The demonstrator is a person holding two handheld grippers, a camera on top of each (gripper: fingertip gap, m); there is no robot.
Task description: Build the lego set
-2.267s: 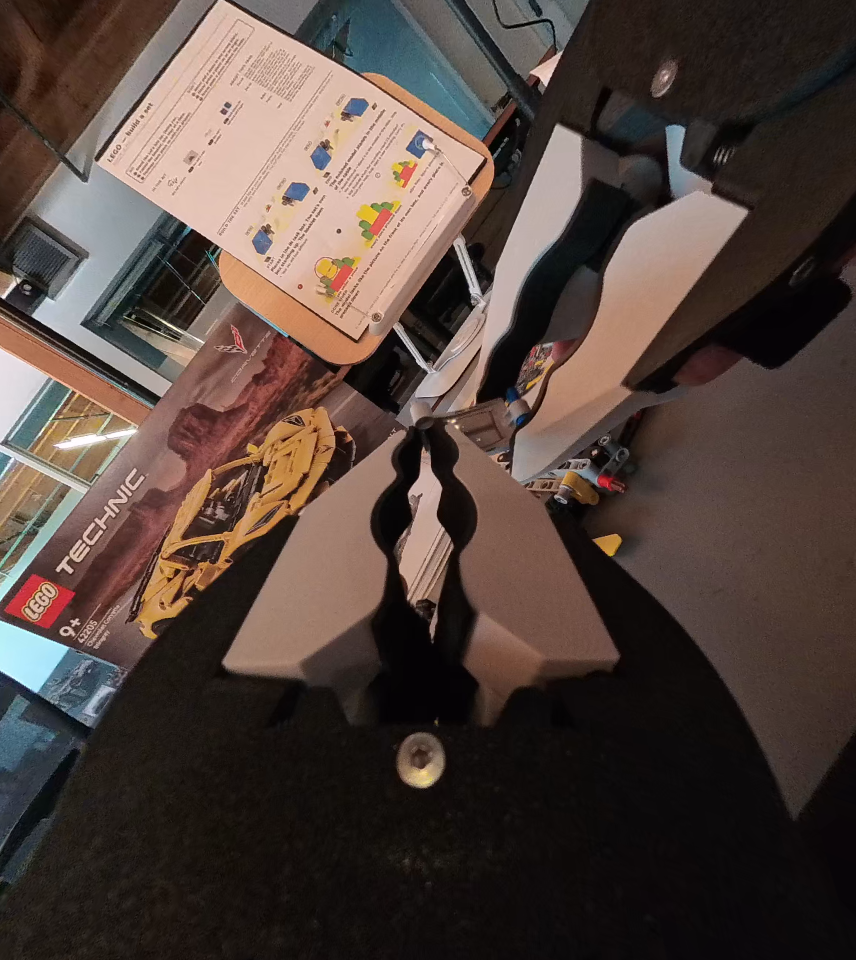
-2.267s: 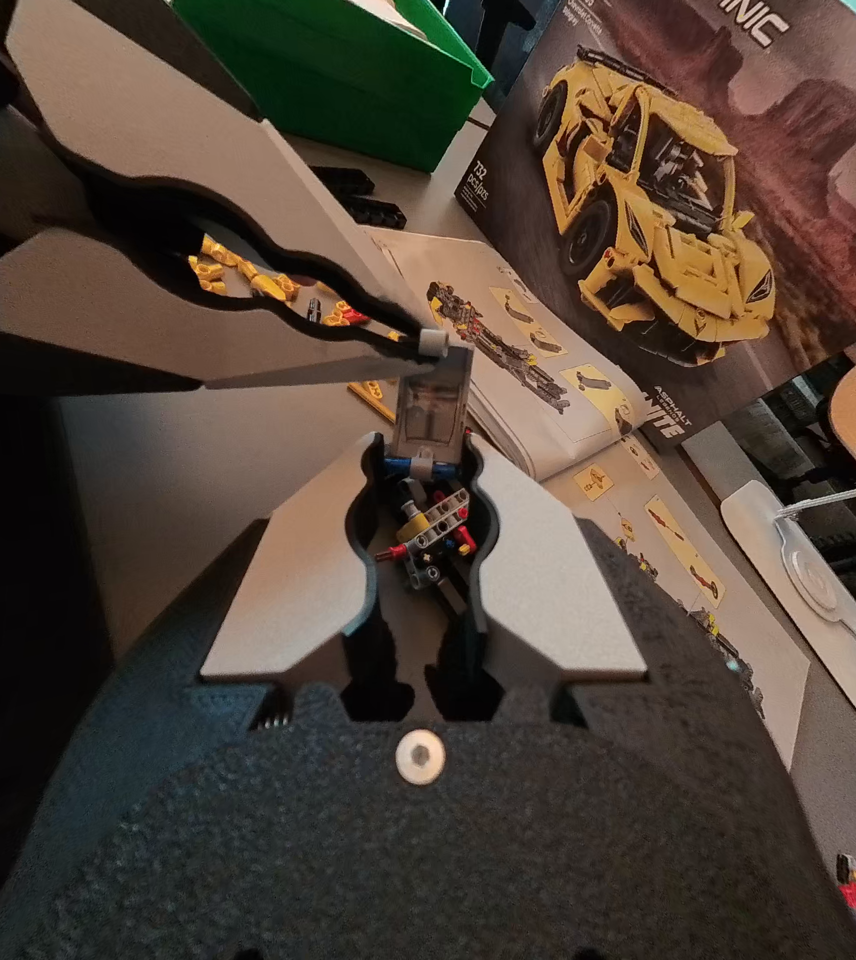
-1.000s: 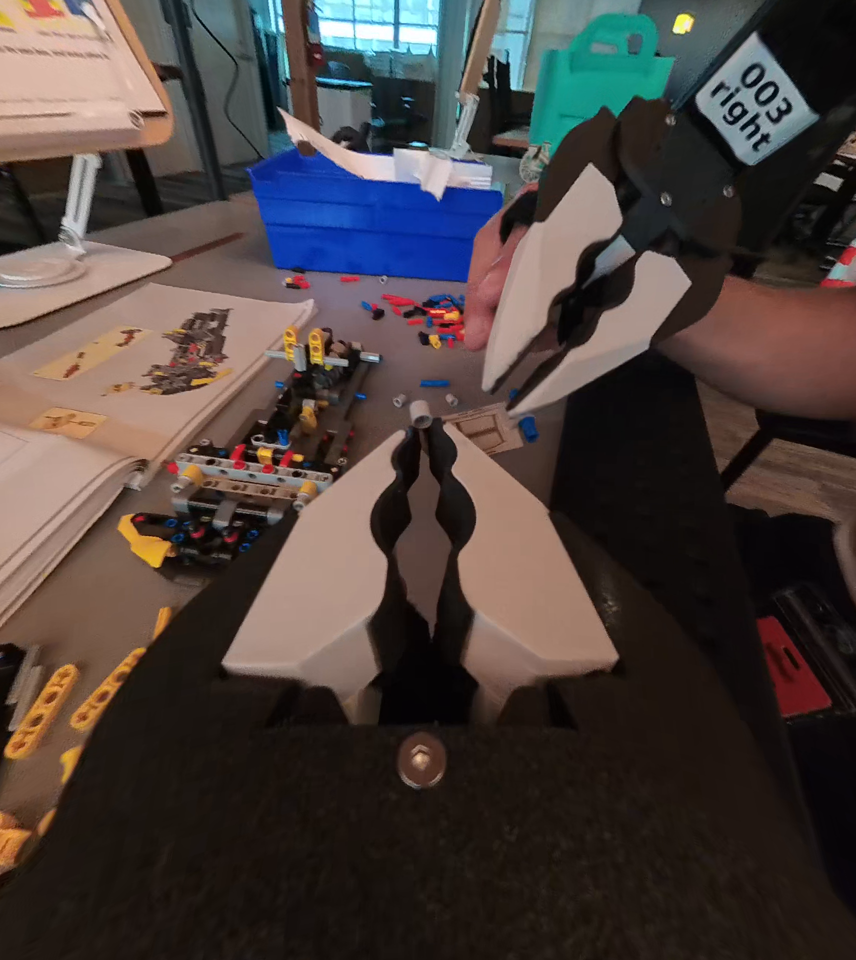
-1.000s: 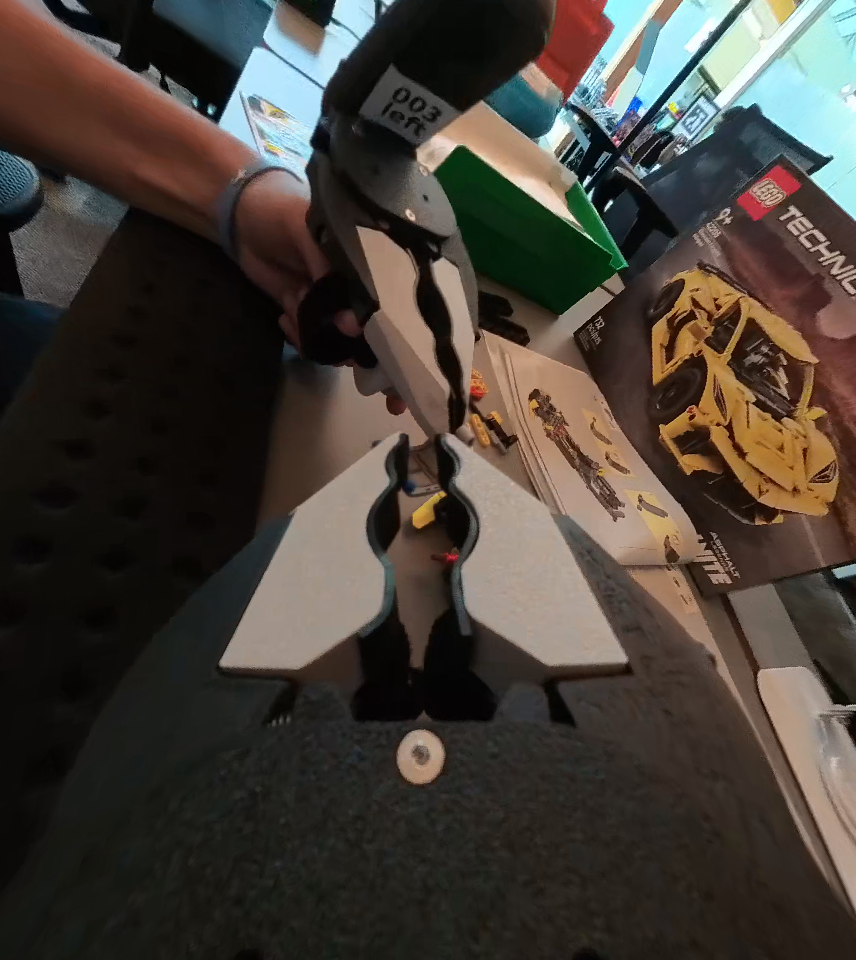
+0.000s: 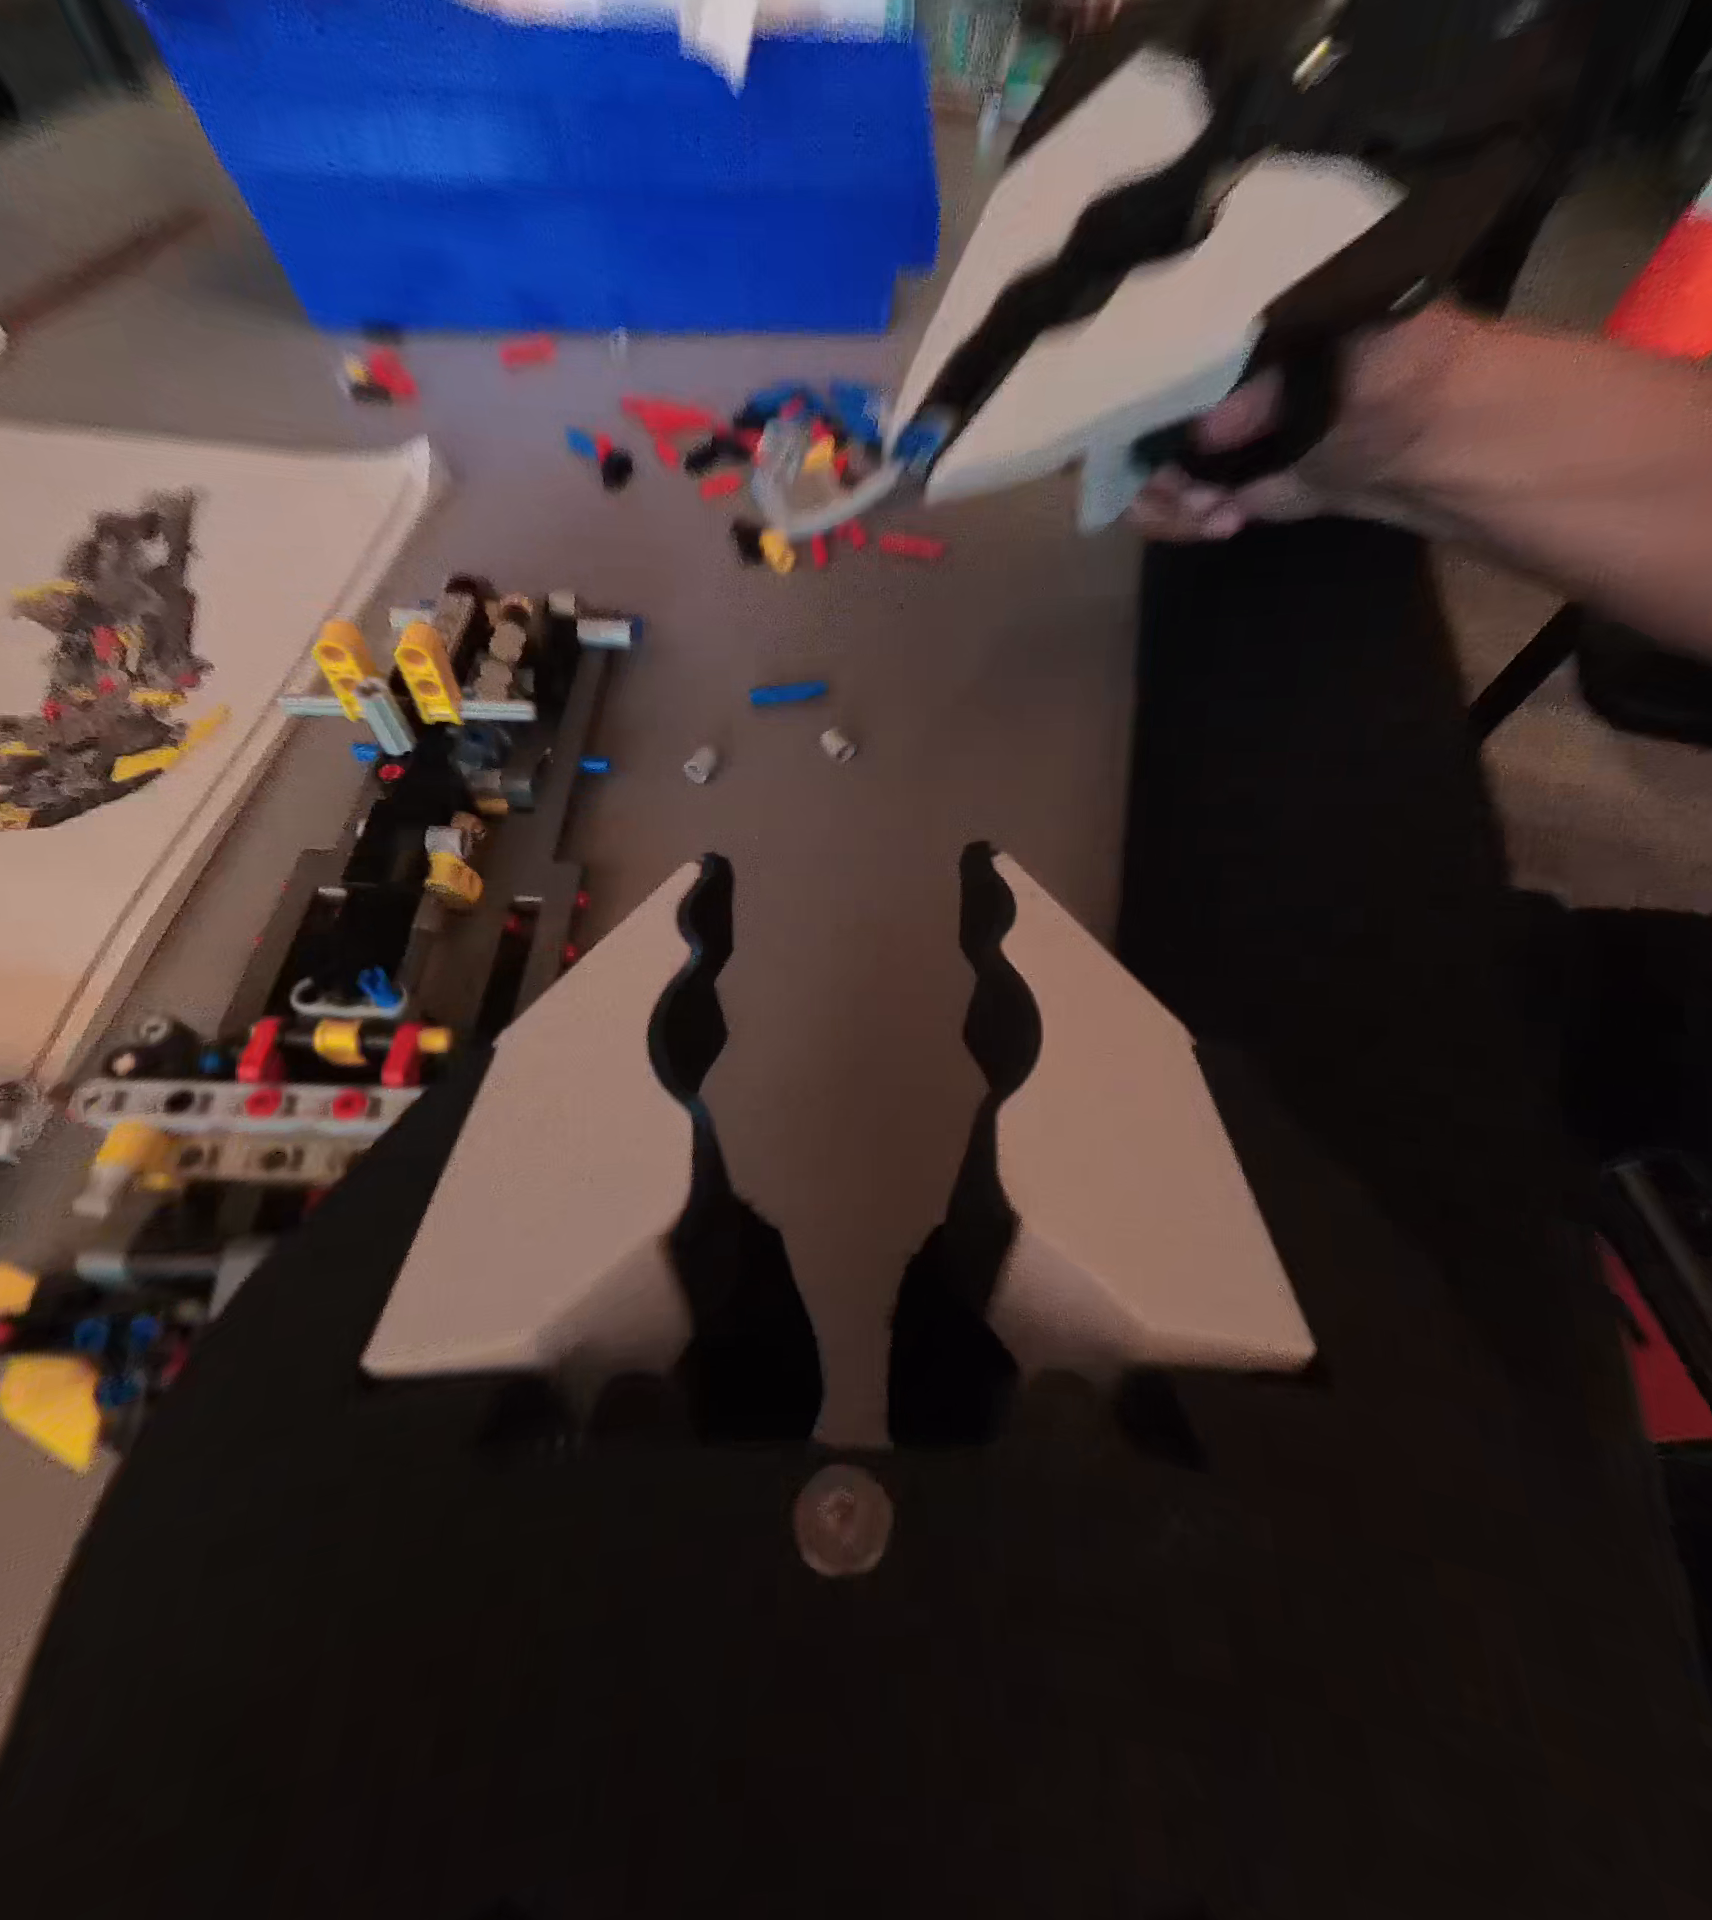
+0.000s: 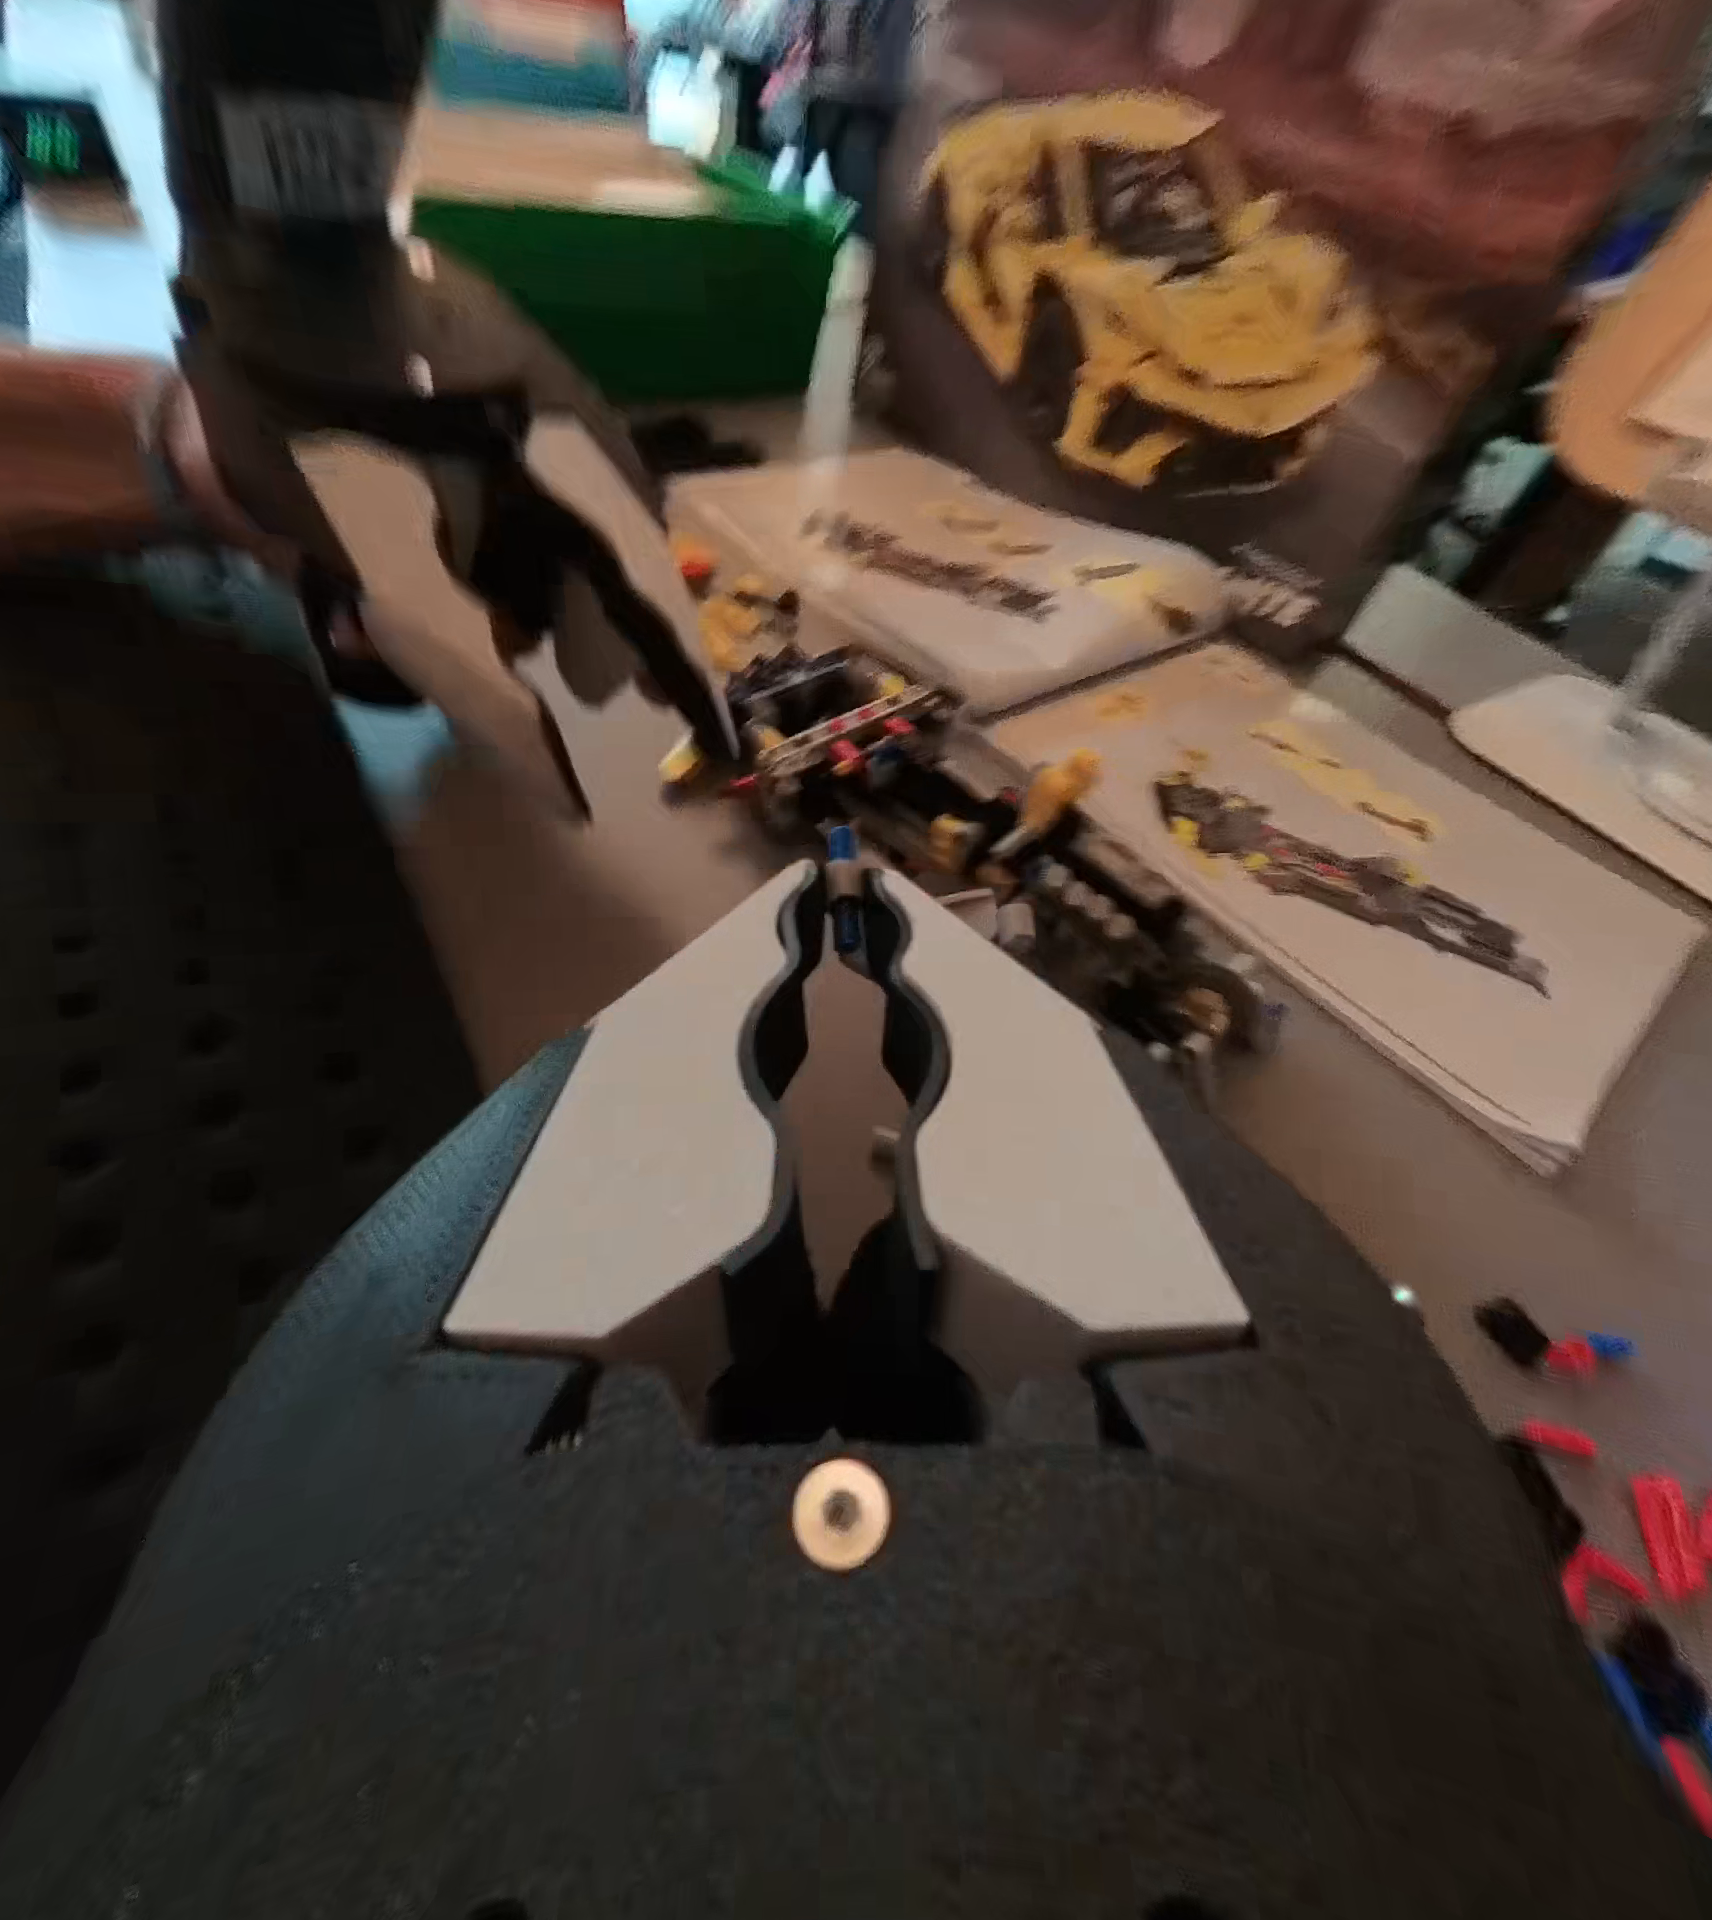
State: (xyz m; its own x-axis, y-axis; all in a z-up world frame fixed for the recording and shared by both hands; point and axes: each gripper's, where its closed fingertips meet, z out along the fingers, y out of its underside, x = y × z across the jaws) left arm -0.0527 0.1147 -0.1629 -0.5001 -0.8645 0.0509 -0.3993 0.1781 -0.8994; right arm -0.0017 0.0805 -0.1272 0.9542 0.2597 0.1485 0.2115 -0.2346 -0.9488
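Both views are motion-blurred. Left gripper (image 5: 841, 868) is sitting low center in its own view, fingers wide apart with nothing between them, only bare grey table (image 5: 862, 665) showing in the gap.

Right gripper (image 6: 839, 883) is sitting center in its view, fingers nearly together and pinching a small grey-and-blue piece (image 6: 841, 902) at the tips. In the left view that gripper is showing at upper right, tips over the pile of loose parts (image 5: 779, 447), a pale flat part hanging at the tips; blur is hiding its exact shape.

Partly built lego chassis (image 5: 384, 935) is lying on the table at left center of the left view, running lengthwise, just beside the open instruction booklet (image 5: 104, 665) at the left edge. Two small grey bushings (image 5: 701, 764) and a blue pin (image 5: 787, 693) are lying apart between chassis and pile. Blue bin (image 5: 571, 166) is standing at top center.

In the right view, the set box (image 6: 1247, 312) is standing upper right and a green bin (image 6: 644, 281) top center.
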